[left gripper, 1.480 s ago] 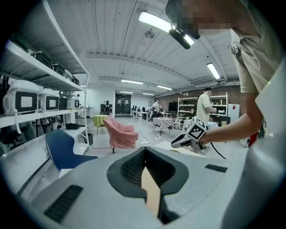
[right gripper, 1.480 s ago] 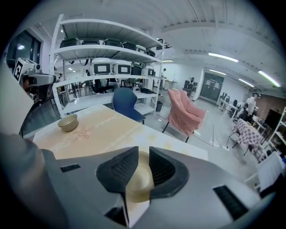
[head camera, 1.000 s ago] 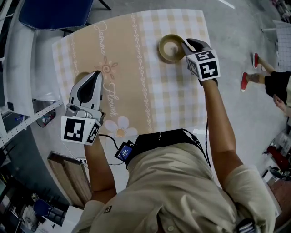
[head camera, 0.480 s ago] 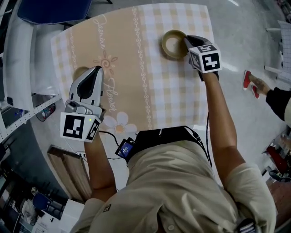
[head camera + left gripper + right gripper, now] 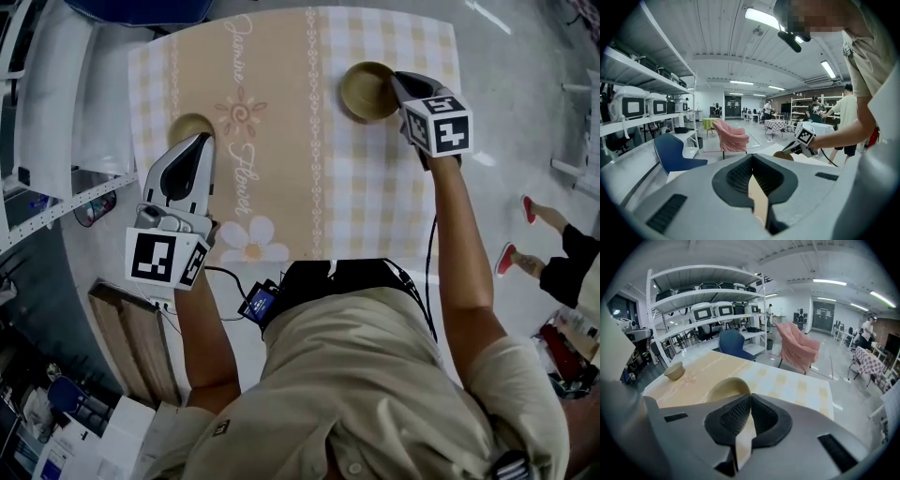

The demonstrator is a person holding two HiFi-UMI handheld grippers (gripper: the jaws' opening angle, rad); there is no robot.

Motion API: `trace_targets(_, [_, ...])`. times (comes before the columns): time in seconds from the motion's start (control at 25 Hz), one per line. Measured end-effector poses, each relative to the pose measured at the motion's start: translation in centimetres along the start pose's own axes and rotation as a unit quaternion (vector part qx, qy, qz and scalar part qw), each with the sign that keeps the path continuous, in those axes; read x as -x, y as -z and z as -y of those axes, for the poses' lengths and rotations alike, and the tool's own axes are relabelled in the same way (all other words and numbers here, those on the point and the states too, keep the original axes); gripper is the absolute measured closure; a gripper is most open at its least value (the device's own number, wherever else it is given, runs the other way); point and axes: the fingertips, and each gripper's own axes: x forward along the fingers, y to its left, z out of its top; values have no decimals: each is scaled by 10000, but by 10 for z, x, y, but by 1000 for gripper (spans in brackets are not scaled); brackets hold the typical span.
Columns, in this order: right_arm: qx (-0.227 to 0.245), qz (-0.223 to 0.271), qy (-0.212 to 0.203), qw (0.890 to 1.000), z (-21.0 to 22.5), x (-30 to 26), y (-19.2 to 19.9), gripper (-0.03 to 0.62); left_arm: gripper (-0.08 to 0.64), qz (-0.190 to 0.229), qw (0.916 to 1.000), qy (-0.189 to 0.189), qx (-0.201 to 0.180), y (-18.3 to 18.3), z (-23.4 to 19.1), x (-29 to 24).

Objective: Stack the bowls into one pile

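A tan bowl is at the far right of the checked tablecloth. My right gripper is shut on its right rim. In the right gripper view this bowl shows just past the closed jaws of the right gripper. A smaller tan bowl stands at the table's far left, also seen as the small bowl. My left gripper hovers just beside it, shut and holding nothing. The left gripper view shows the right gripper with the bowl; the small bowl is hidden there.
A blue chair stands past the table's far edge and a pink covered chair beyond it. White shelving runs along the left. A person's legs are on the floor to the right.
The right gripper and its bowl have shifted a little to the left over the cloth. The left gripper stays by the small bowl. The head view has swung slightly.
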Motion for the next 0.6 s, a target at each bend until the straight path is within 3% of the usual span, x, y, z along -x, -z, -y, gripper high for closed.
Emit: trace_targets(0.6, [666,220,-604,9957,-90,-12,-57,581,553,131,9977,-623,223,12,-31,64])
